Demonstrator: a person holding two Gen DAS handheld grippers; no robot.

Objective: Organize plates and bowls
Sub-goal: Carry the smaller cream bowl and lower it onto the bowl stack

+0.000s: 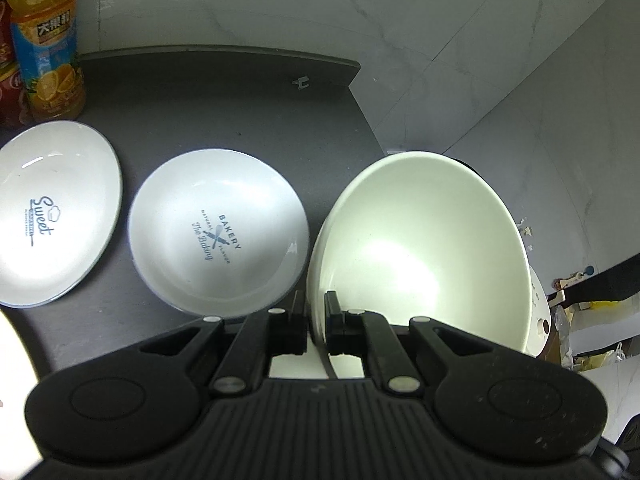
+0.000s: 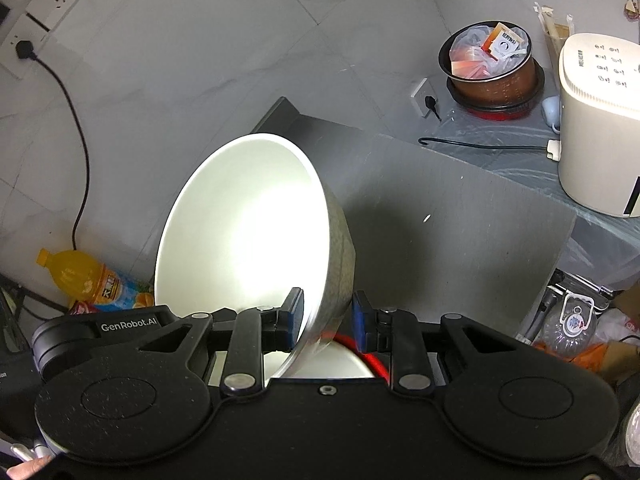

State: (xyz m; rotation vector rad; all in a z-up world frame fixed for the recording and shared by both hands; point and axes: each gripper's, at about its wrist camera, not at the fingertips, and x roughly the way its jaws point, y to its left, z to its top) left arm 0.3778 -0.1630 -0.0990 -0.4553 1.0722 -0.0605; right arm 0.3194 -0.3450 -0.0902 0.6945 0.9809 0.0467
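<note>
- The left gripper [image 1: 316, 322] pinches the rim of a pale bowl [image 1: 424, 256], one finger inside the wall, one outside; the bowl is tipped on edge, its glossy cream hollow facing the camera, at the right edge of the dark counter [image 1: 224, 92].
- The right gripper [image 2: 327, 318] has a second bowl [image 2: 248, 240] between its fingers: the left pad sits against the inner wall, but the right pad seems to stand just clear of the speckled grey outside, so a firm grip is hard to confirm.
- Two white plates with blue print lie flat on the counter: the bakery plate [image 1: 218, 232] just left of the held bowl, the sweet plate [image 1: 56, 212] beyond it.
- A juice bottle [image 1: 46, 40] stands behind them.
</note>
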